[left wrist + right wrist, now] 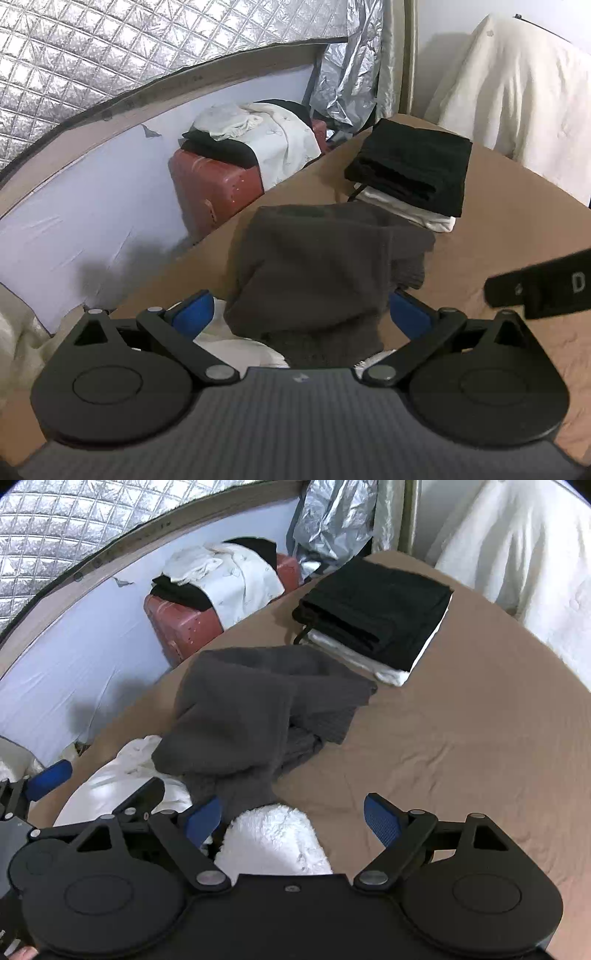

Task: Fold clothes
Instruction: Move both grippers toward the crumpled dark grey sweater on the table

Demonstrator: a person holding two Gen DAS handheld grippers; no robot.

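Nearest the cameras, the left gripper (301, 314) stands with its blue pads (192, 314) wide apart on either side of the near end of a dark grey knit garment (314, 266), the cloth lying between the jaws but not pinched. The right gripper (293, 818) is likewise spread wide, holding nothing, above a fluffy white garment (273, 842) that lies just under the grey one's near edge. The grey garment lies loosely bunched on the tan bed sheet (461, 738), one layer flapped over another and a ribbed part trailing to the side; it is neither flat nor squared, which would fit a fold partly made as well as a garment merely dropped there. Risks, as judged from this layout: jaws closing here could gather several layers, or catch the white cloth beneath, so that both garments lift together; a one-sided pull could drag the knit askew or off the bed's left edge, which lies near. Further off rests a neat stack, a folded black garment (376, 609) atop a folded white garment (388, 668), near enough to the grey piece that a wide sweep could disturb it. Beyond the bed stands a red suitcase (210, 188) with clothes draped over it. Legible writing: a single white letter "D" on the black part (546, 284) of the right gripper visible in the left view; no other labels can be read.
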